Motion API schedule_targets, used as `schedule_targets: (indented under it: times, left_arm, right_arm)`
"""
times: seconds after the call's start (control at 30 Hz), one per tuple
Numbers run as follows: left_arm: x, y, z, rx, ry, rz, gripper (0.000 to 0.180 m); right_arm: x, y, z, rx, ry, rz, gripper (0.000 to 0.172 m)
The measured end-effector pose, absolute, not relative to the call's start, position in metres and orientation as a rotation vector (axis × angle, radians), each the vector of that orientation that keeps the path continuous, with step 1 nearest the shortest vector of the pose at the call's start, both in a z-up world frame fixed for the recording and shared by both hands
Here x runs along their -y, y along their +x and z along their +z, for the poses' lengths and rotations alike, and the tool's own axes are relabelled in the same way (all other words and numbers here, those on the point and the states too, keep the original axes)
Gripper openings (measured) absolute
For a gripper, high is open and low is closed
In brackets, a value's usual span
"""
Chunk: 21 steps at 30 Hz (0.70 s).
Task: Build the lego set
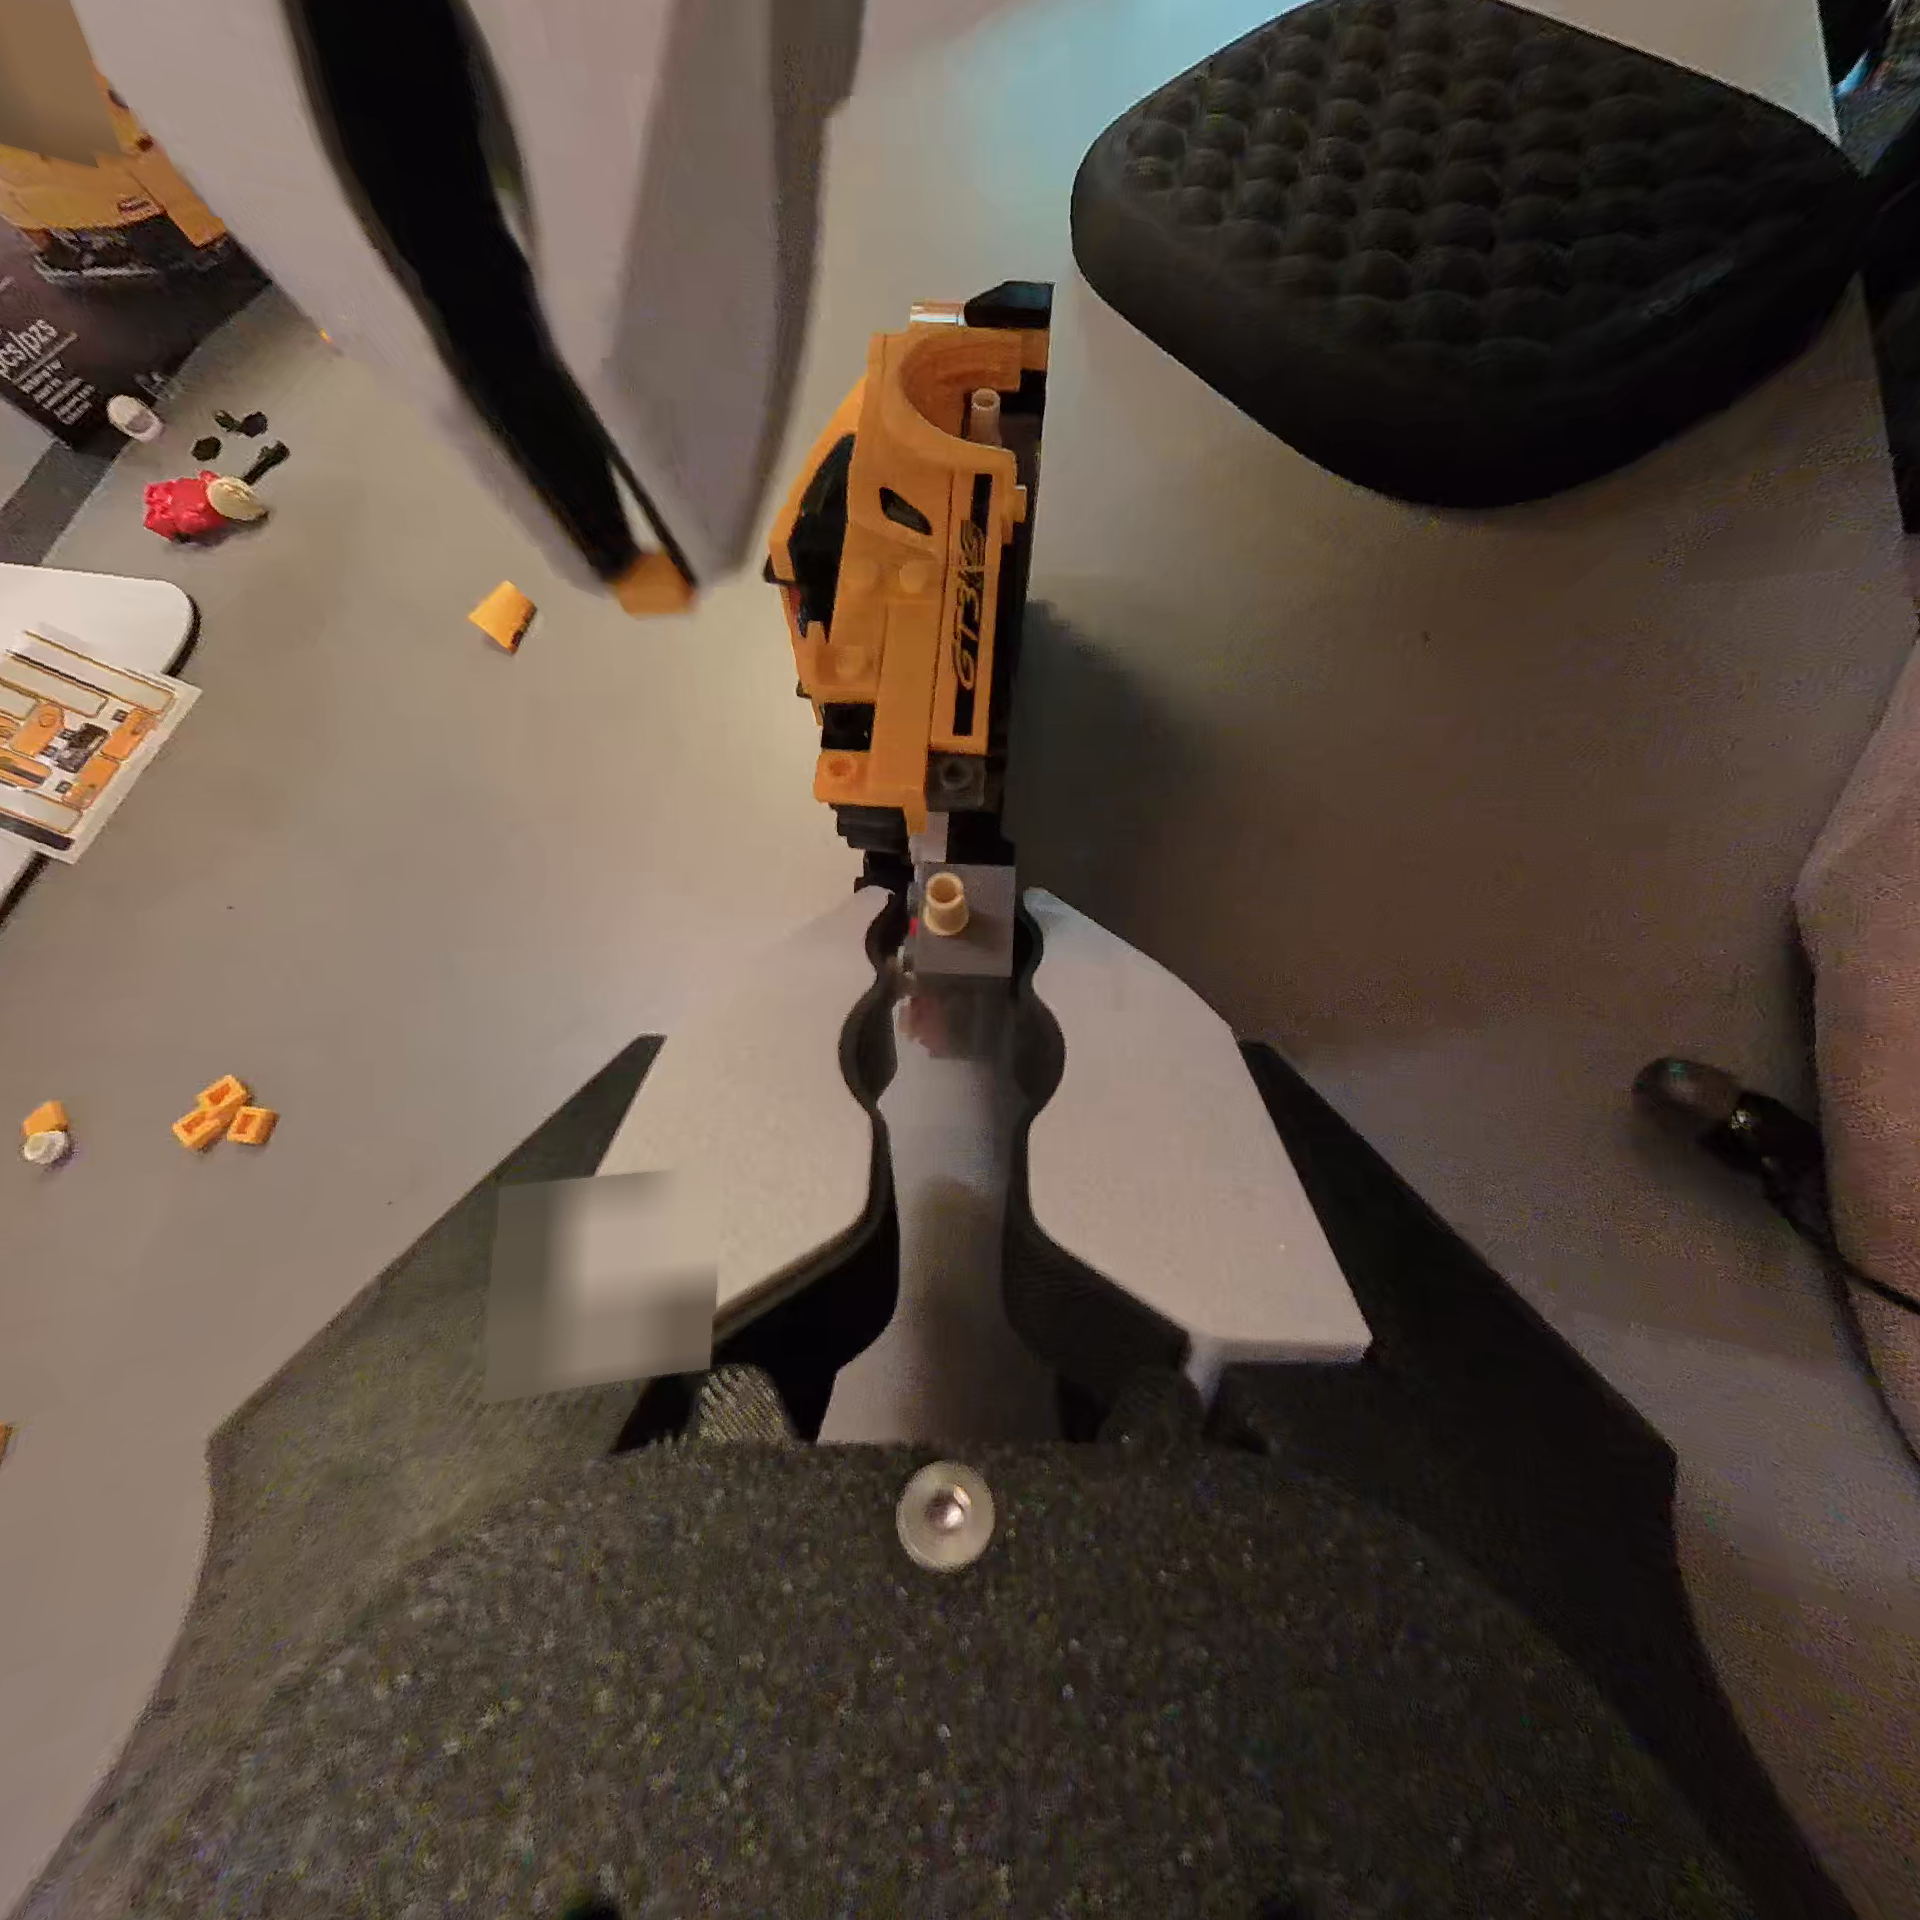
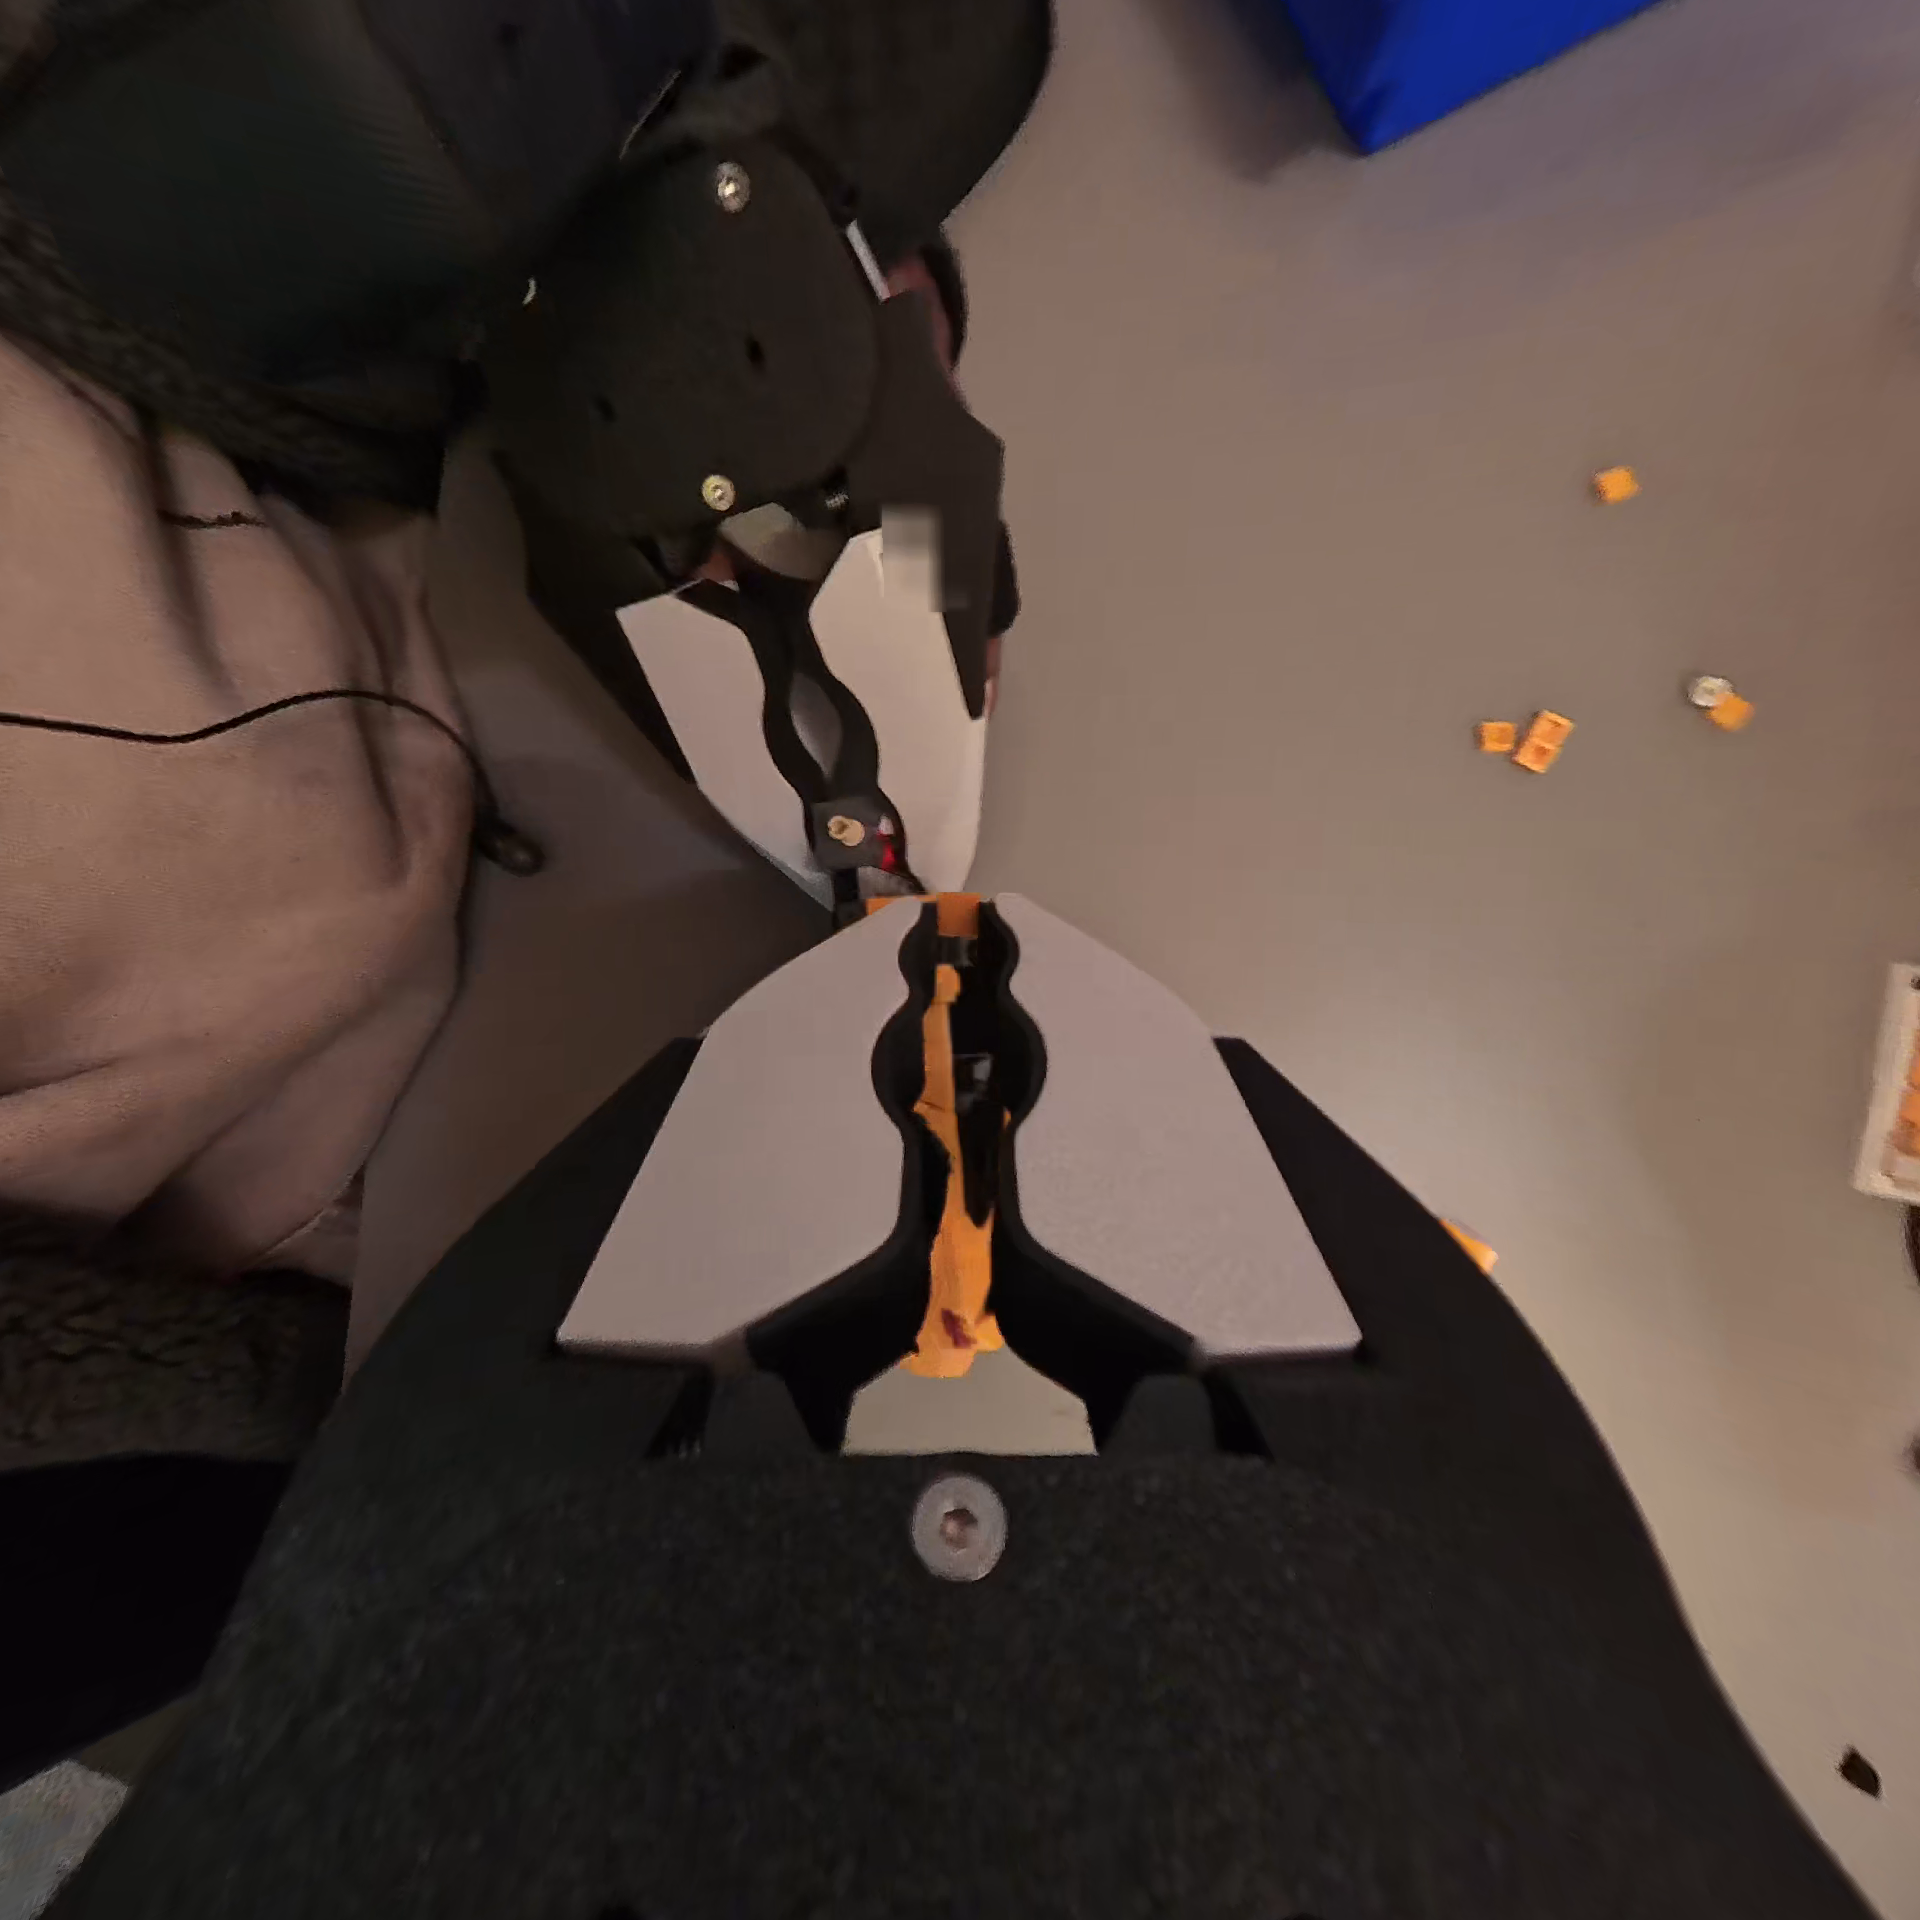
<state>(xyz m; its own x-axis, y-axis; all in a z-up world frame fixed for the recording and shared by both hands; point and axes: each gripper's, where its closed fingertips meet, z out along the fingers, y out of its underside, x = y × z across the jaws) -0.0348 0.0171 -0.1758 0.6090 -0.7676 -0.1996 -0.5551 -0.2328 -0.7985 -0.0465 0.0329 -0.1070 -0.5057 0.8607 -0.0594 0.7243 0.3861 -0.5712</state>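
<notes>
Left gripper [image 1: 951, 935] clamps the grey end block of an orange toy car [image 1: 904, 582], held on its side above the table [image 1: 416, 883], apparently to steady it. Right gripper [image 2: 956, 920] pinches a small orange brick [image 2: 954, 914] close beside the car's side. Car body is orange with black trim; a tan peg [image 1: 943, 896] projects from the grey block. Loose orange bricks [image 1: 223, 1112] lie left.

Dim, warm indoor light falls on the grey table [image 1: 416, 883], with a cooler glow toward 12 o'clock in the left wrist view. Soft shadows spread toward 3 o'clock. Strong fisheye bending at every edge (corners worst). The other gripper [image 1: 649, 582] at 11 o'clock is motion-blurred.
</notes>
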Motion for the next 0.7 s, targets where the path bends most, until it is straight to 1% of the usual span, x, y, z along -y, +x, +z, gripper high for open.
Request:
schedule_targets:
  times: [0.37, 0.7]
  left_arm:
    - [-0.015, -0.035, -0.174, -1.076, -1.908, -0.252, 0.018]
    - [-0.015, -0.035, -0.174, -1.083, -1.904, -0.245, 0.018]
  right_arm:
    - [-0.026, -0.036, -0.136, 2.563, -1.389, 0.588, 0.007]
    - [-0.024, -0.035, -0.135, 2.583, -1.402, 0.620, 0.008]
